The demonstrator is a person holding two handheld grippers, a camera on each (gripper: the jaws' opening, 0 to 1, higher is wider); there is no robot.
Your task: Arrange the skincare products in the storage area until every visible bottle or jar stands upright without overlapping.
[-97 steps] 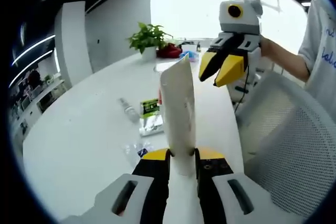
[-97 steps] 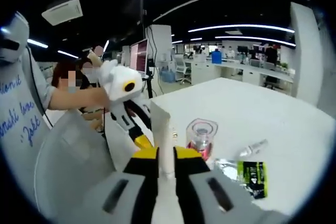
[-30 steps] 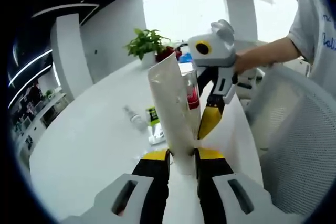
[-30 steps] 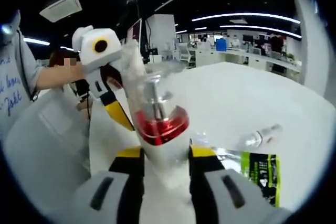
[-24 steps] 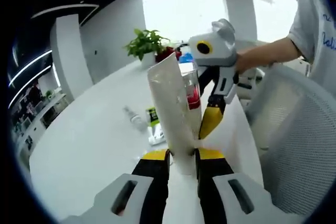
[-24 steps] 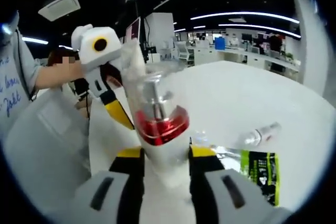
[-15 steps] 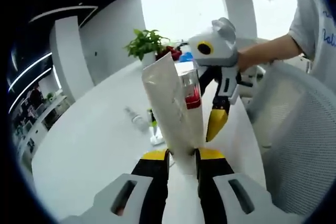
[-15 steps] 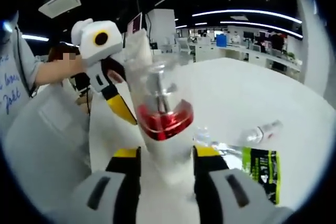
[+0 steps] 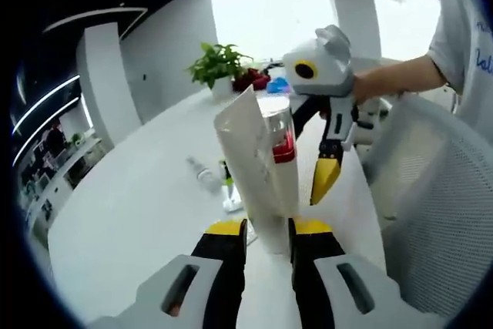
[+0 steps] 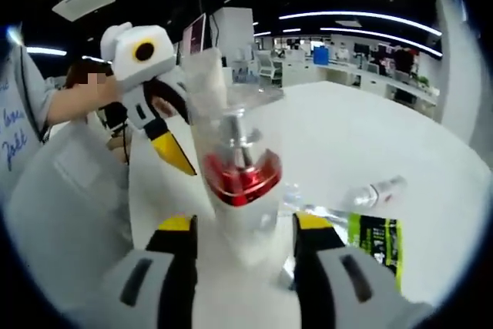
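Your left hand-held gripper (image 9: 267, 230) has its jaws close together on the bottom of a tall white bag (image 9: 254, 167). The bag is really a soft pouch, standing up on the white bench (image 9: 131, 213). Inside it, near the top, you can see a bottle with a red band and a silver pump (image 9: 280, 140).

Your right hand-held gripper (image 10: 243, 244) has its jaws wide apart, one on each side of the same pouch (image 10: 231, 167). They do not look like they are squeezing it. In this view the bottle (image 10: 240, 167) shows through the clear front.

What could go wrong? The pouch is soft and tall, and the bottle sits high in it. If you let go with the left one too fast, the pouch could tip over and the bottle would end up lying down. If you squeeze too hard, the pouch could bend and slip out.

More things lie flat on the bench: a small clear spray bottle (image 10: 376, 190) and a green and black packet (image 10: 372, 240). They are near the pouch, so a falling pouch could land on them. The spray bottle is not standing yet, so the job is not finished.

A potted plant (image 9: 218, 67) stands far back on the bench.
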